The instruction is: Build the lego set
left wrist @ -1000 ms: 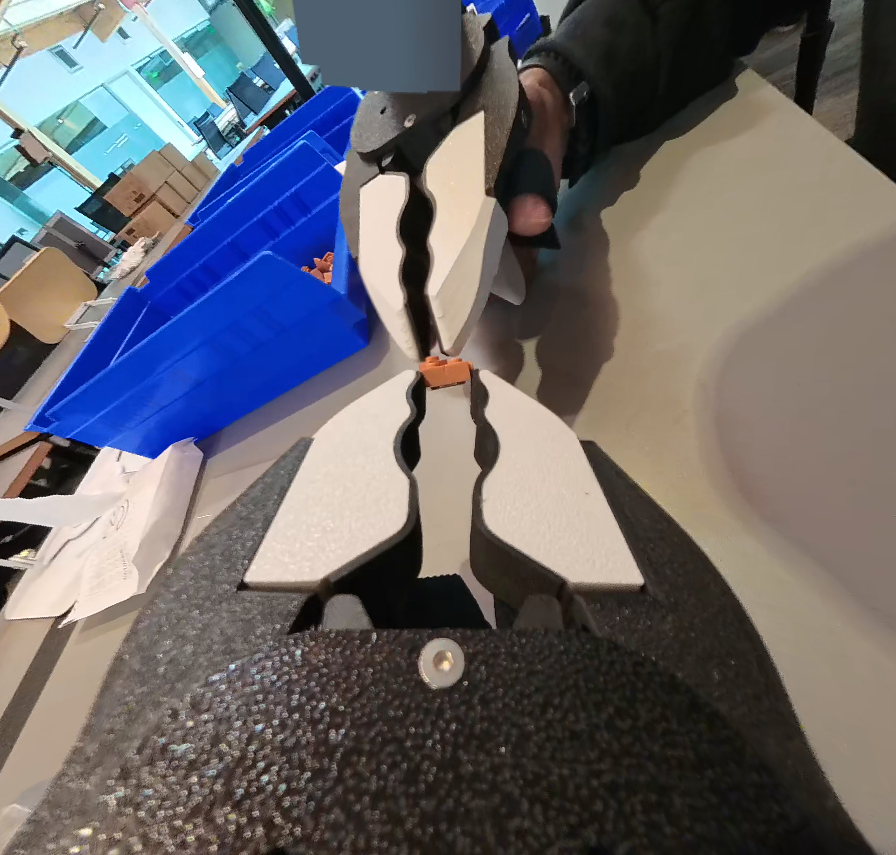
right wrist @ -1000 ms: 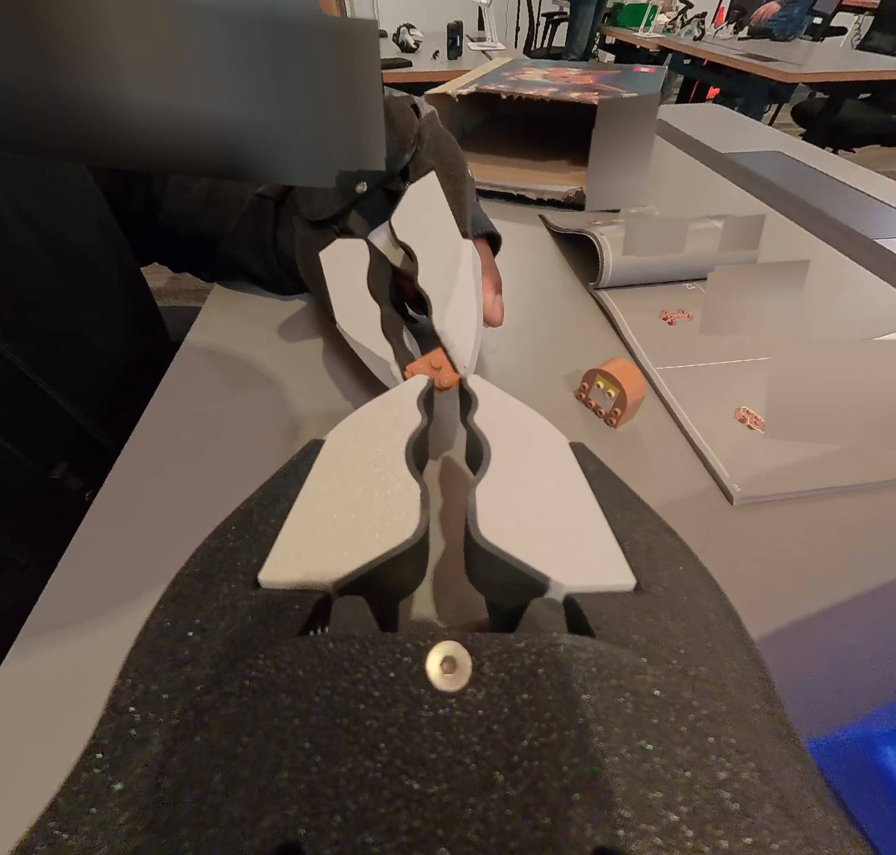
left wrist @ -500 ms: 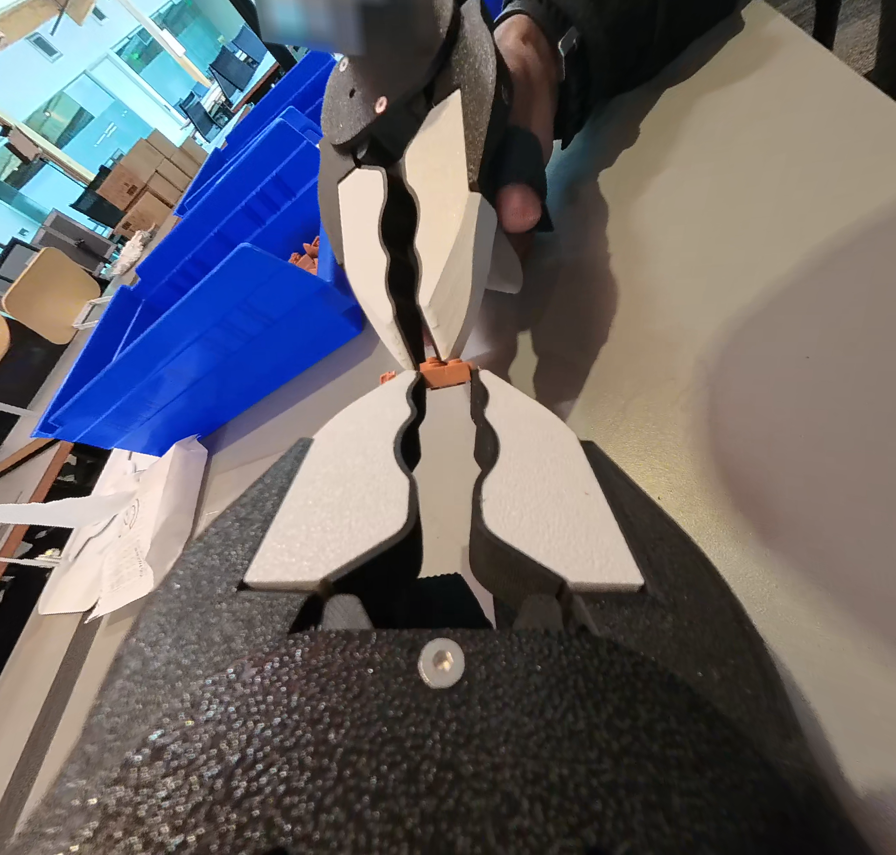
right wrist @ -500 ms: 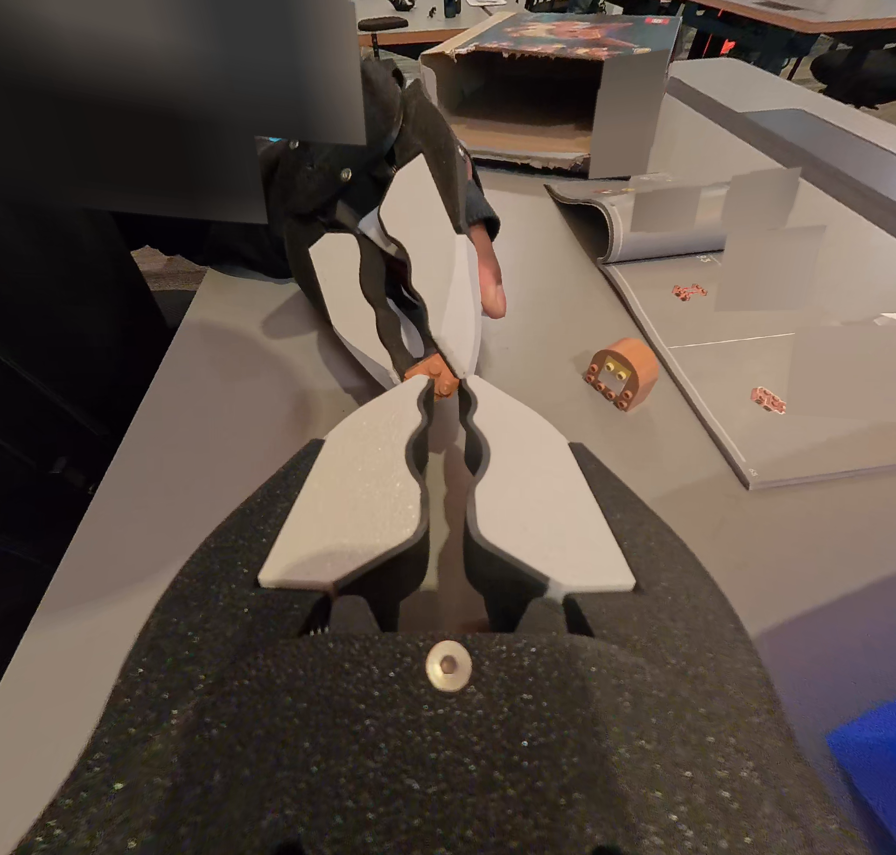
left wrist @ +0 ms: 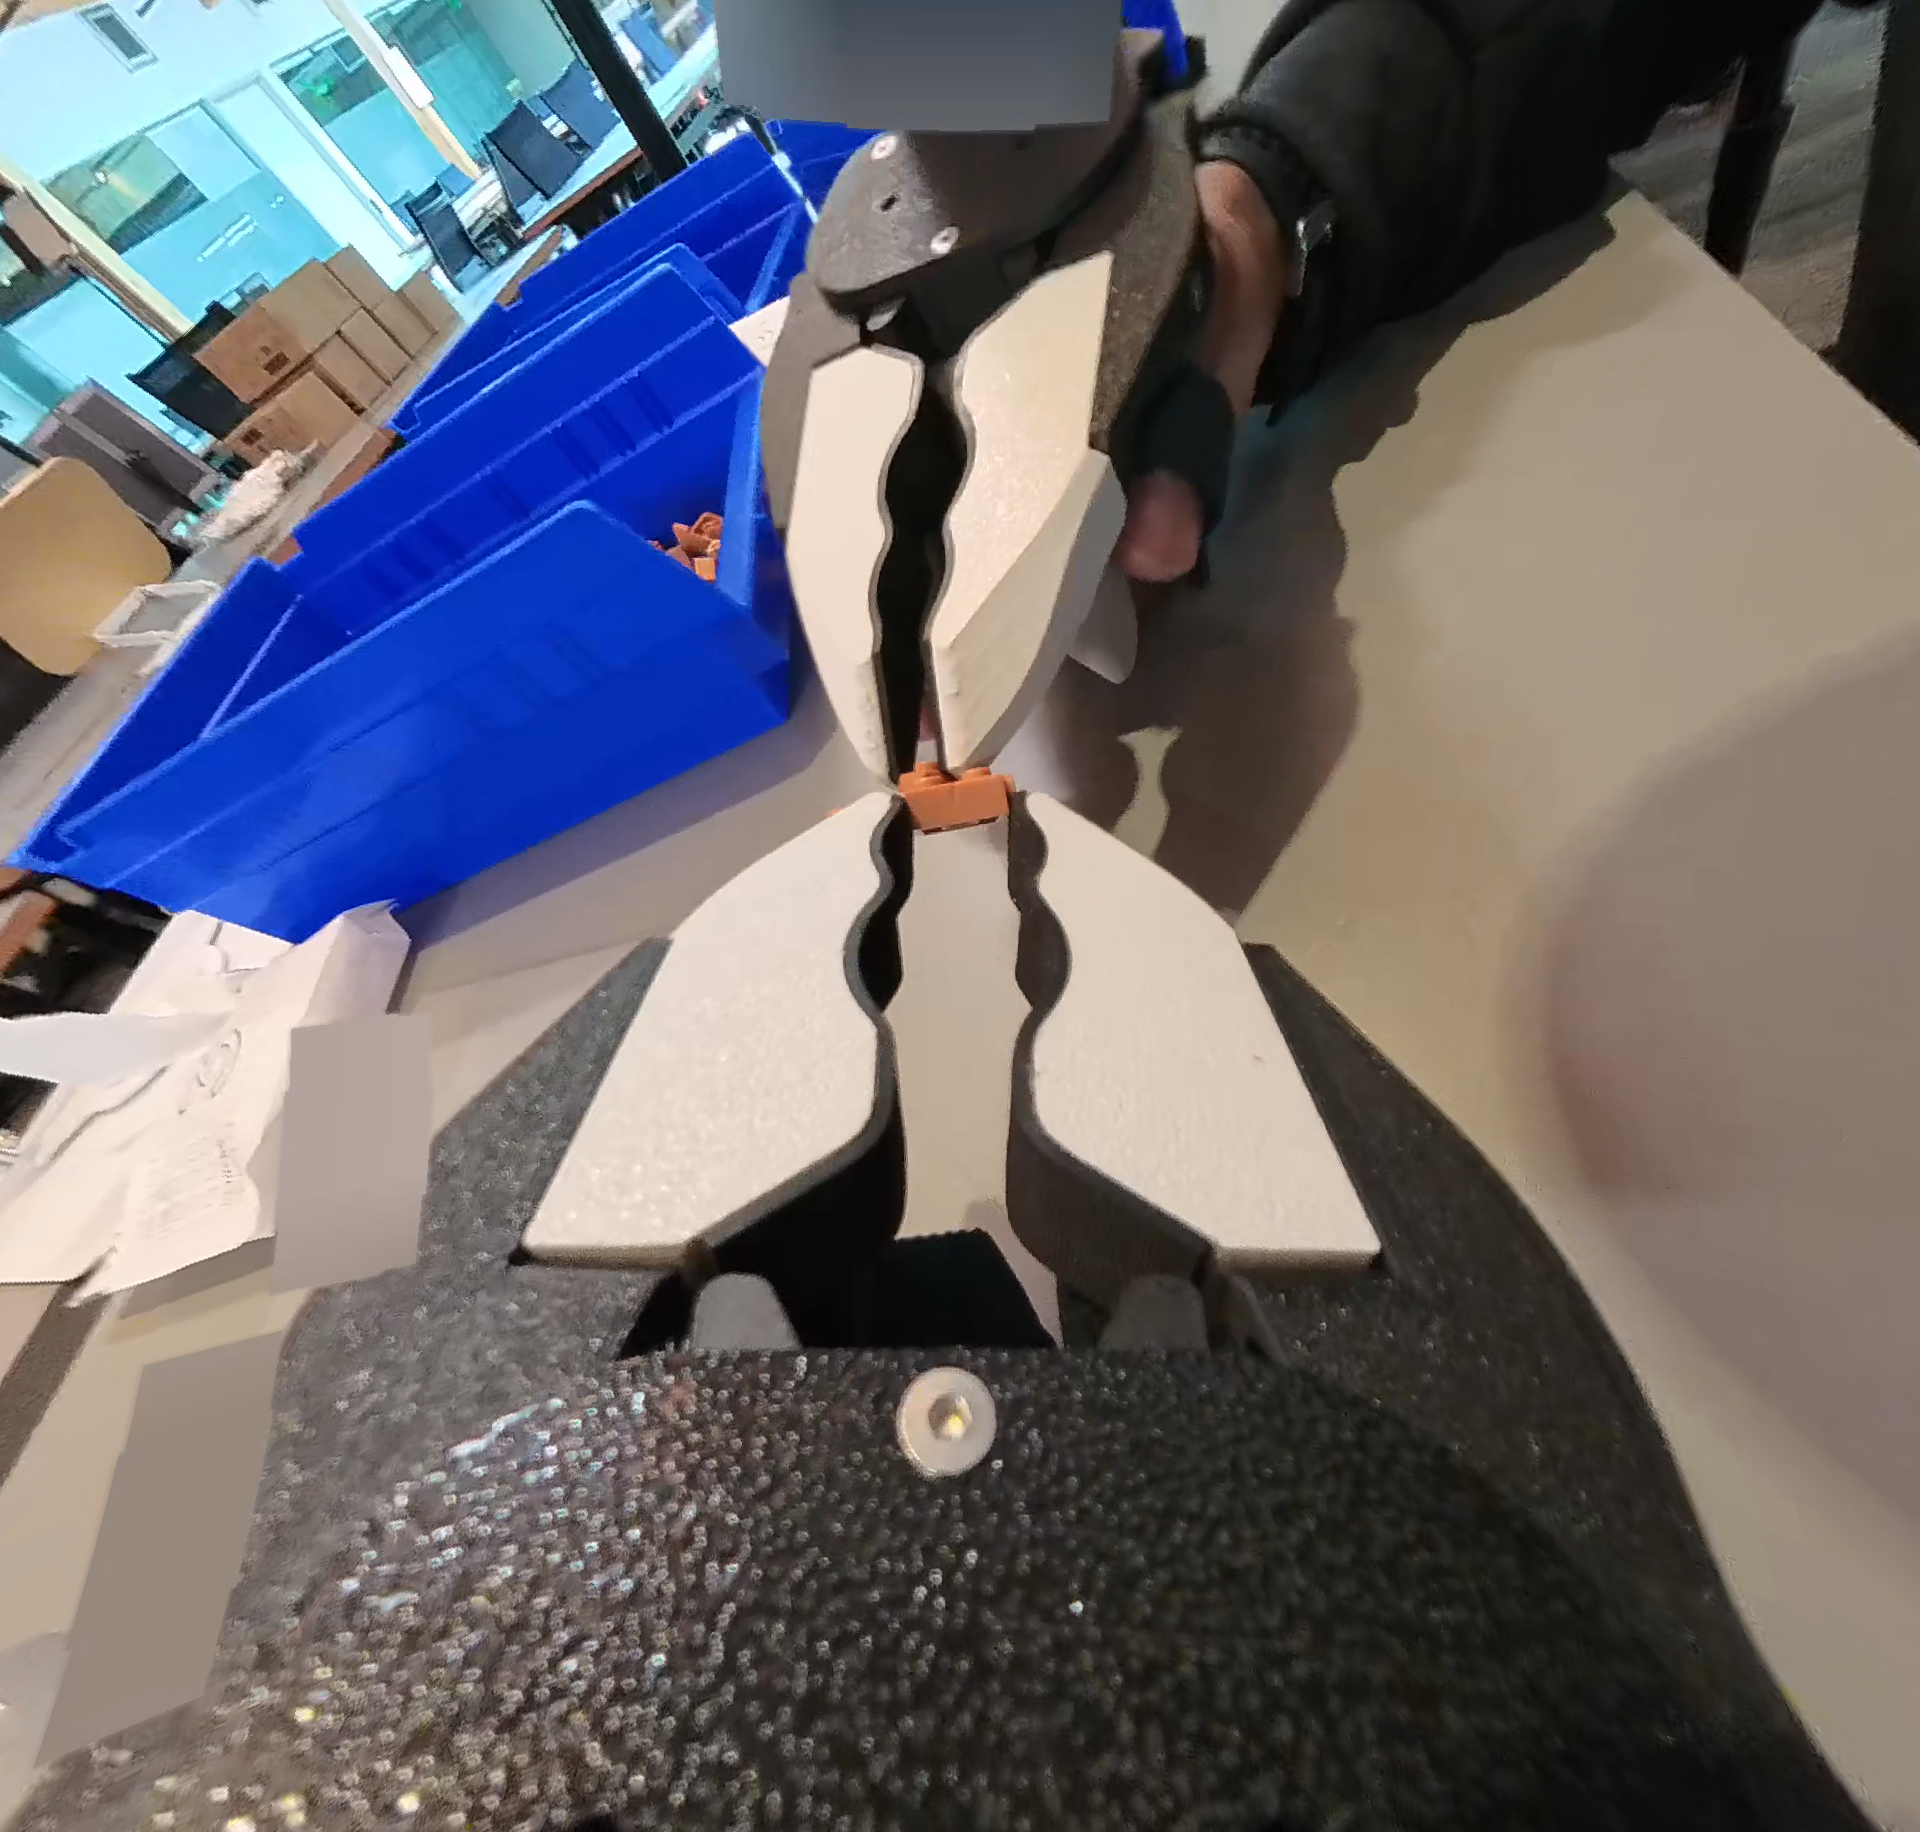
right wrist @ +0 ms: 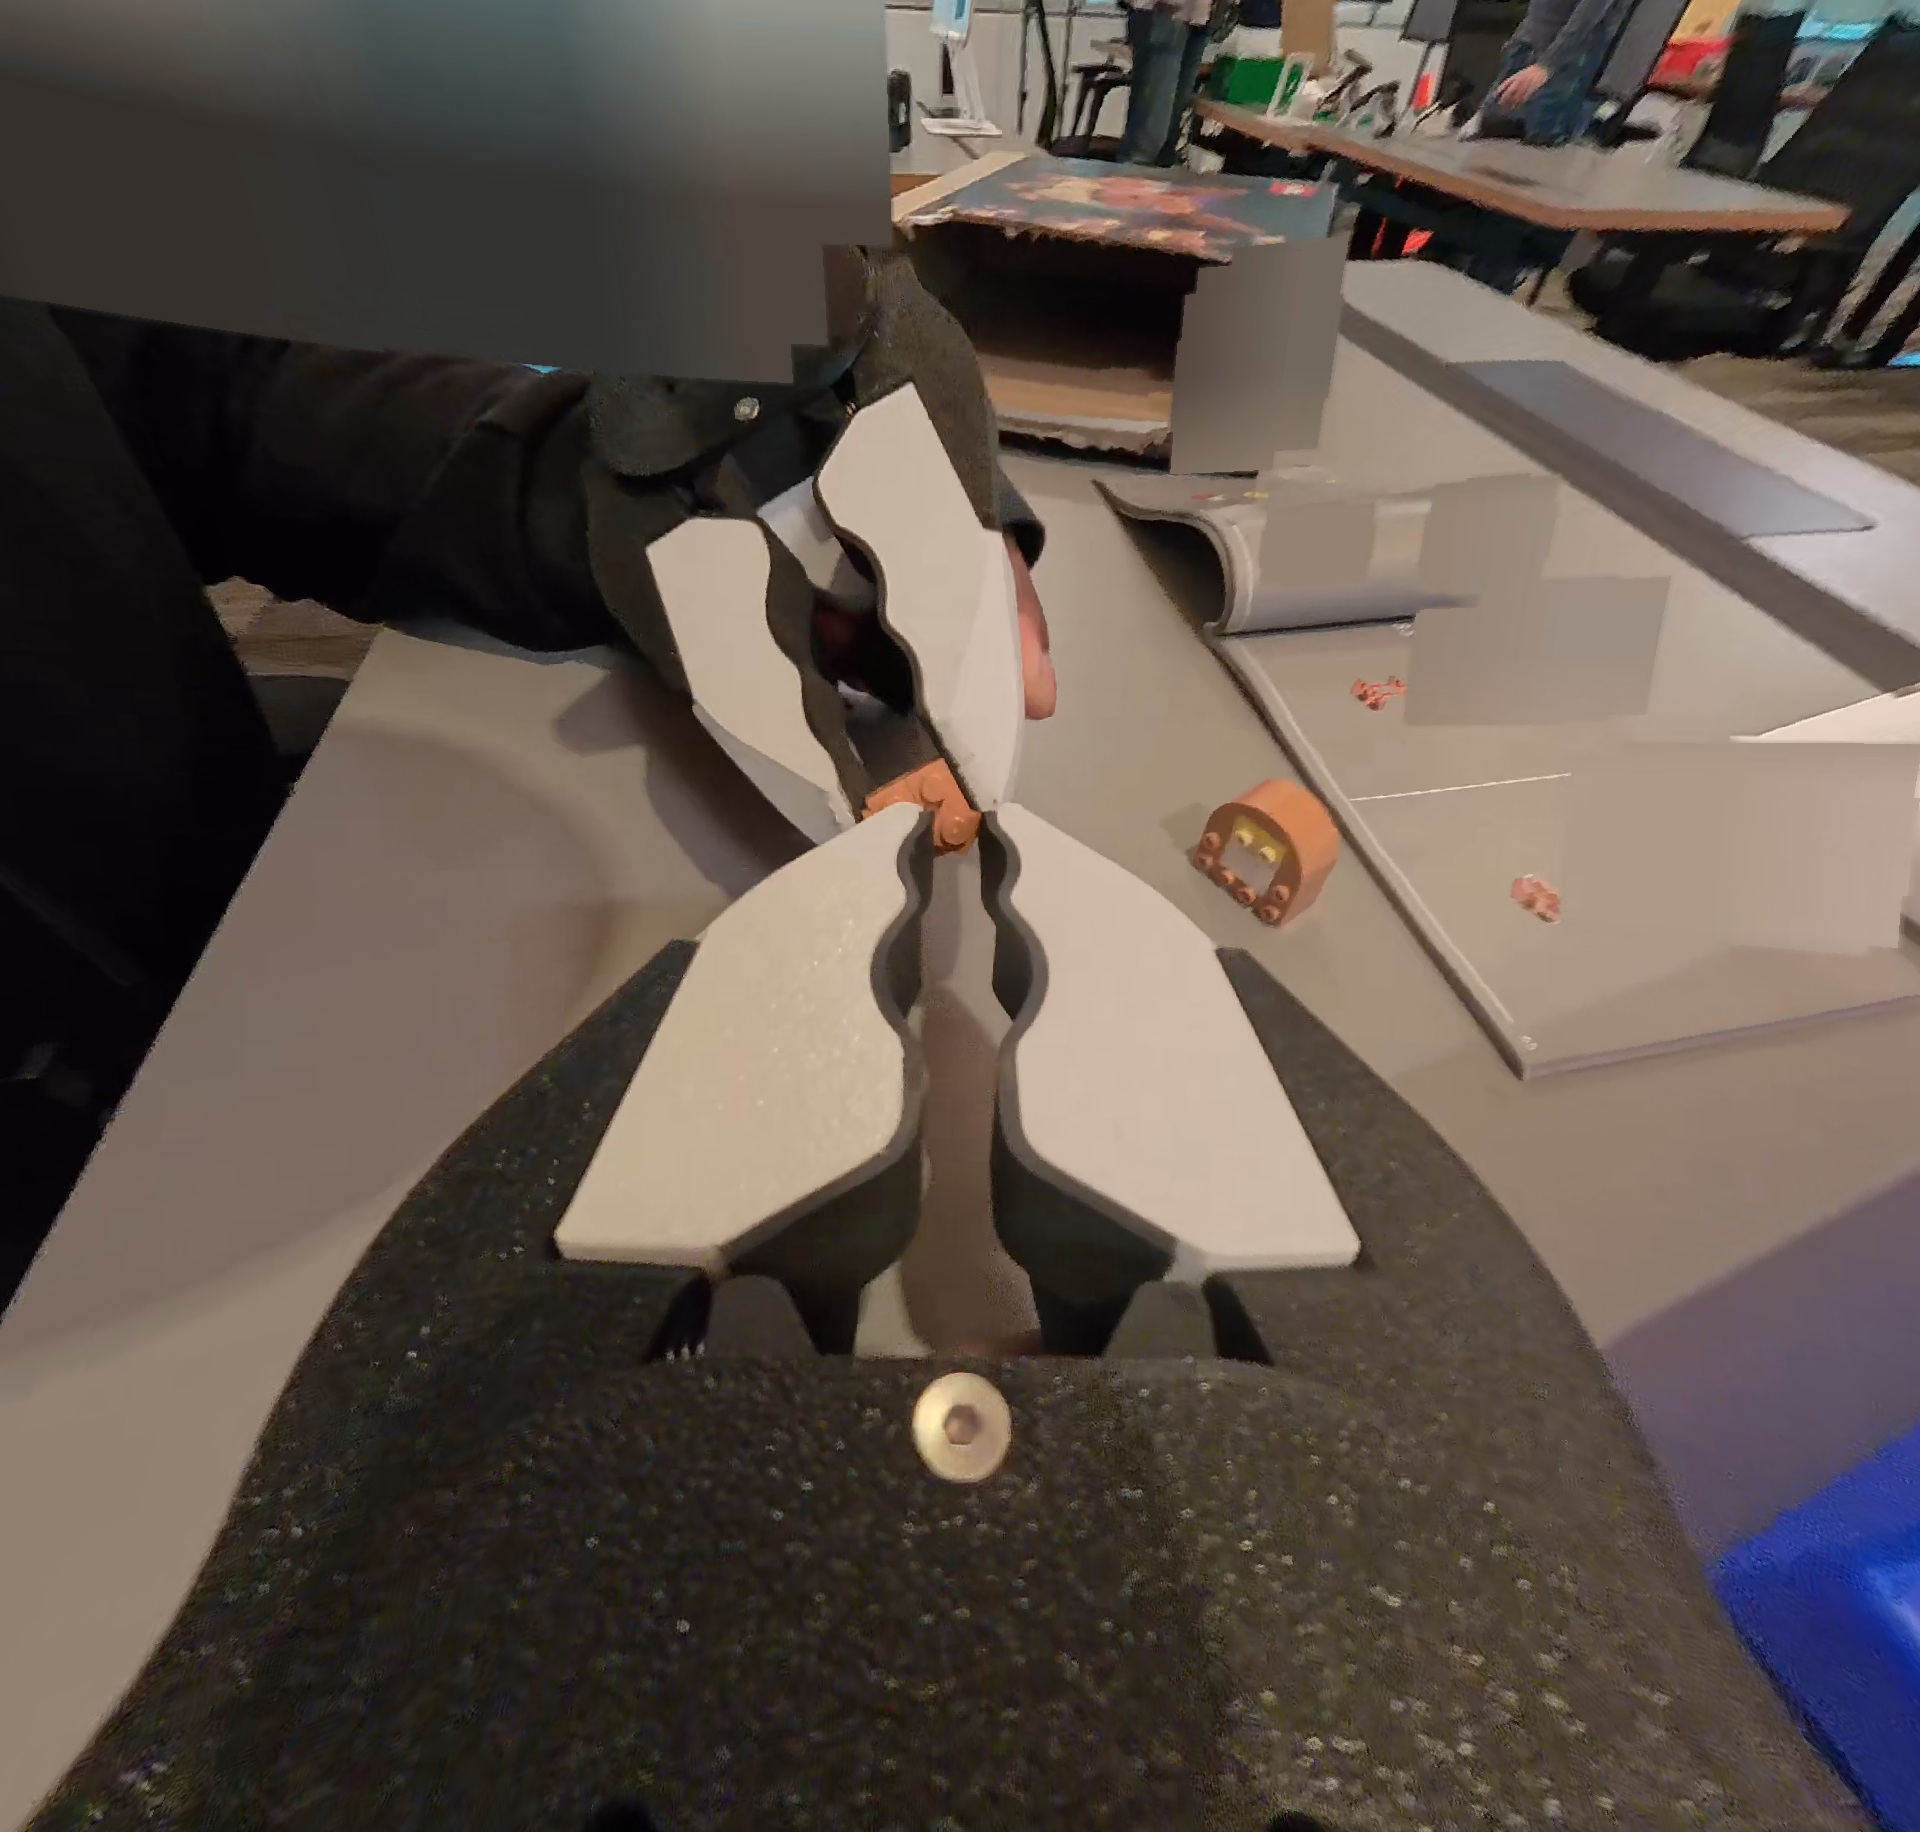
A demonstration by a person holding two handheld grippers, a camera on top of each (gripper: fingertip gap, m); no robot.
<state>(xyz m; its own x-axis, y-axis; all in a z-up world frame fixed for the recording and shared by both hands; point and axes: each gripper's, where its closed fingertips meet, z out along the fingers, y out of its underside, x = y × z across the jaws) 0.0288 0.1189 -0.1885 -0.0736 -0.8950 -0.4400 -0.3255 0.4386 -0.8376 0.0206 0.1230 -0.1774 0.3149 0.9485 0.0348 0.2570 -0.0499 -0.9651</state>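
My left gripper (left wrist: 953, 810) is shut on a small orange brick (left wrist: 958, 801) and holds it above the grey table (left wrist: 1507, 743). My right gripper (right wrist: 954, 822) is shut on a smaller orange piece (right wrist: 956, 835). The two grippers meet tip to tip, and the smaller piece sits against one end of the brick (right wrist: 896, 795). In the left wrist view my right gripper (left wrist: 923, 759) comes down from above onto the brick's left end. In the right wrist view my left gripper (right wrist: 914, 795) reaches in from the far side. A gloved hand (left wrist: 1184, 473) holds the right gripper.
Blue bins (left wrist: 468, 660), one with orange pieces, and white papers (left wrist: 156, 1107) lie on the left. A rounded orange-brown piece (right wrist: 1270, 847) lies by an open booklet (right wrist: 1507, 847). A cardboard box (right wrist: 1091, 328) stands behind. People stand at far tables.
Both grippers stay shut on their orange pieces and stay tip to tip. The pair has tilted and shifted a little over the table; the grasps have not changed.
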